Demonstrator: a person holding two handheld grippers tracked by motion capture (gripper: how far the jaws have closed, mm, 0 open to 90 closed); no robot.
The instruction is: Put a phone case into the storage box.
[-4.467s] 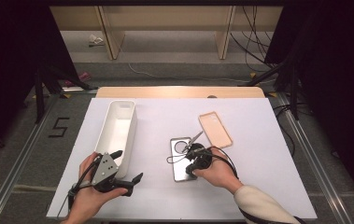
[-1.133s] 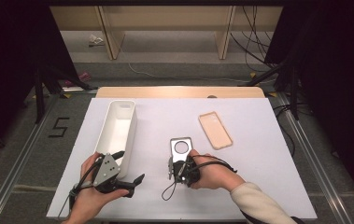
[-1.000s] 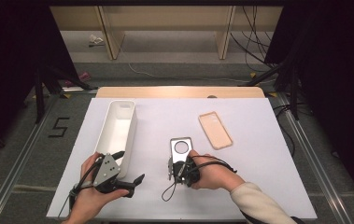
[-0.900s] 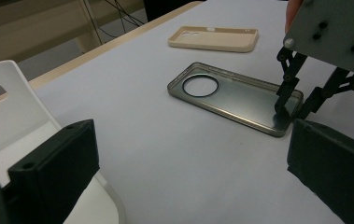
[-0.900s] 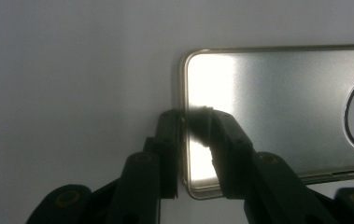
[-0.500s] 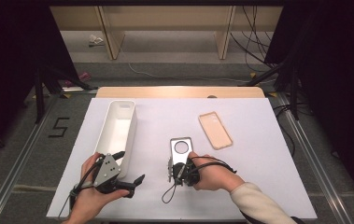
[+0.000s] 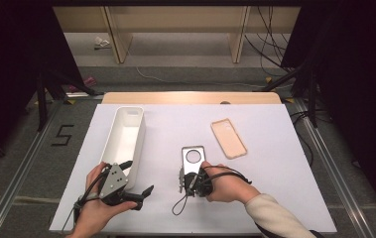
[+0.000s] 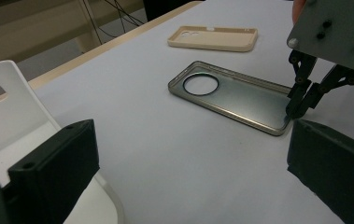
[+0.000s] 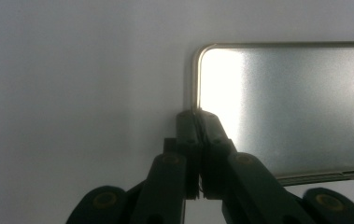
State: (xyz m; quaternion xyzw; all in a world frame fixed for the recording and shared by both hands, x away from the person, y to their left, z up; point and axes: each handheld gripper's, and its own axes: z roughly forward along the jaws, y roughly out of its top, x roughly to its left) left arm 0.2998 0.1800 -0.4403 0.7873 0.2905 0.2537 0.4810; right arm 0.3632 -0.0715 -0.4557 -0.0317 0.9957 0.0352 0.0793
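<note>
A grey see-through phone case [image 7: 193,157] [image 8: 240,95] [image 9: 282,107] with a round camera hole lies flat at mid-table. My right gripper [image 7: 186,176] [image 8: 297,110] [image 9: 197,116] sits at the case's near corner. Its jaws have just been closing and are now shut on the thin rim there. My left gripper [image 7: 135,177] [image 8: 193,172] is held low near the table's front left, beside the near end of a white bin [image 7: 126,139] [image 8: 6,107]. Its jaws stand wide open with nothing between them.
A beige phone case [image 7: 229,138] [image 8: 214,37] lies inside-up, to the right of and beyond the grey one. The long white bin runs front to back on the left. A wooden strip [image 7: 190,97] borders the table's far edge.
Since the oldest frame my right hand has drawn back from over the grey case to its near end. Over the last second both hands stay put.
</note>
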